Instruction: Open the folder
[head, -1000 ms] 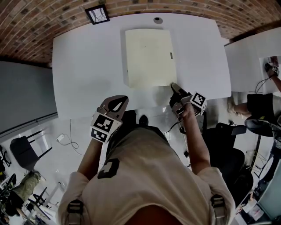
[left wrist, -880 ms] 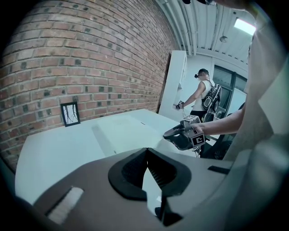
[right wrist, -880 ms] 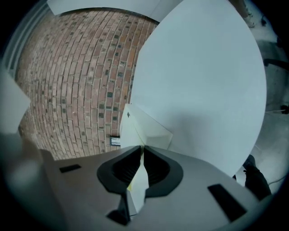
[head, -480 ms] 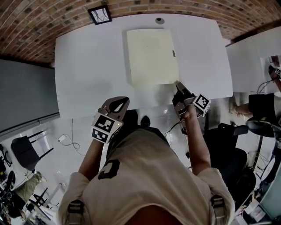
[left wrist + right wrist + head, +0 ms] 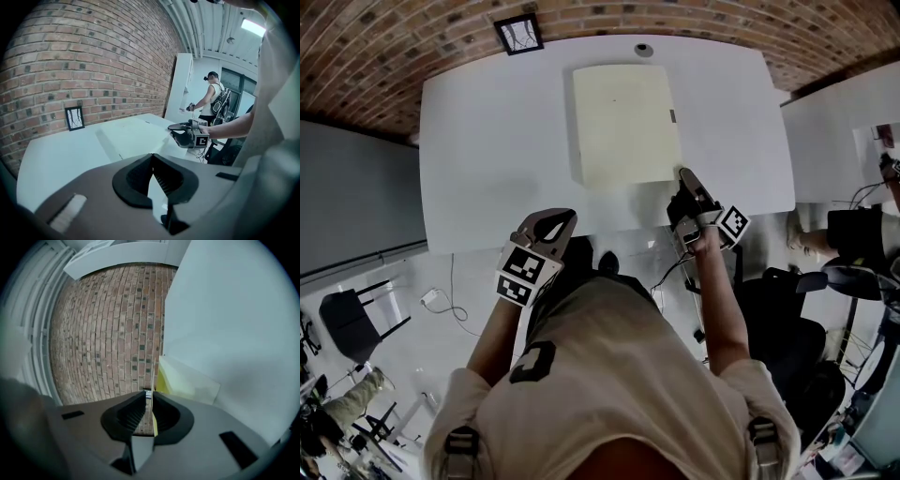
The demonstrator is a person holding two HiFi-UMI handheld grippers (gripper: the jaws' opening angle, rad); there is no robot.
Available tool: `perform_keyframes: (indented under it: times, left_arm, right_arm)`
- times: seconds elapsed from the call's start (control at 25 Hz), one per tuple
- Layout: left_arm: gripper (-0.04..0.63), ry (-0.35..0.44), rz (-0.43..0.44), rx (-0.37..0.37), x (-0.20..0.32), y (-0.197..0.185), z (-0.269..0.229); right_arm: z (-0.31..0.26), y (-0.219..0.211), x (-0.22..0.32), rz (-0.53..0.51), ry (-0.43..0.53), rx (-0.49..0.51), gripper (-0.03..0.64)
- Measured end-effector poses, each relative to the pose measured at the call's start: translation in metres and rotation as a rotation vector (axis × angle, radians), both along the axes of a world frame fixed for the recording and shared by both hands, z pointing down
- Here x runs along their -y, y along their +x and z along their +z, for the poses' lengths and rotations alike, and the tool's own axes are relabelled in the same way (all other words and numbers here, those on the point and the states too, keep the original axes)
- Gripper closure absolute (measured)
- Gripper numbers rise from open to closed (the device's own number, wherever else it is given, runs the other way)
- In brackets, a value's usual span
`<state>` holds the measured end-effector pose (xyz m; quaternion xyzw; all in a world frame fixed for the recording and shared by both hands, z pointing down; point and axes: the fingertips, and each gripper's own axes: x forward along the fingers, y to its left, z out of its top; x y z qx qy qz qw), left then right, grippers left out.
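A cream folder (image 5: 623,122) lies flat on the white table (image 5: 487,141), toward its far side. My right gripper (image 5: 684,174) is at the folder's near right corner, shut on the corner of the cover. In the right gripper view the thin cover edge (image 5: 151,376) runs between the closed jaws (image 5: 149,392), and the lifted corner shows a yellow inside (image 5: 161,380). My left gripper (image 5: 555,217) hangs at the table's front edge, shut and holding nothing. In the left gripper view its jaws (image 5: 151,157) point over the table toward the folder (image 5: 133,136) and the right gripper (image 5: 176,129).
A small framed picture (image 5: 515,32) leans on the brick wall at the table's back left. A small round object (image 5: 643,49) sits behind the folder. A second white table (image 5: 834,122) and an office chair (image 5: 787,319) stand to the right. A person (image 5: 208,101) stands in the background.
The right gripper's jaws have shut on the folder's near right corner, and it has risen a little with the corner. The left gripper has stayed put.
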<state>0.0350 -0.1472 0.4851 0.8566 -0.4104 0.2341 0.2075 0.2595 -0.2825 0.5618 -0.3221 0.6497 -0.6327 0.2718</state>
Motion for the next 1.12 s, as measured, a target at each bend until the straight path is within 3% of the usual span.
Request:
perform_keyframes:
  times: [0.16, 0.72, 1.12]
  left_arm:
    - [0.592, -0.002, -0.009, 0.0, -0.002, -0.004, 0.001]
    - [0.592, 0.019, -0.057, 0.011, -0.002, -0.018, -0.005]
    - [0.592, 0.077, -0.2, 0.079, 0.007, -0.078, -0.016]
  right_arm:
    - [-0.005, -0.008, 0.004, -0.028, 0.032, 0.027, 0.606]
    - [-0.006, -0.028, -0.006, -0.131, 0.03, -0.137, 0.607]
    - [-0.022, -0.036, -0.009, -0.15, 0.093, -0.204, 0.611]
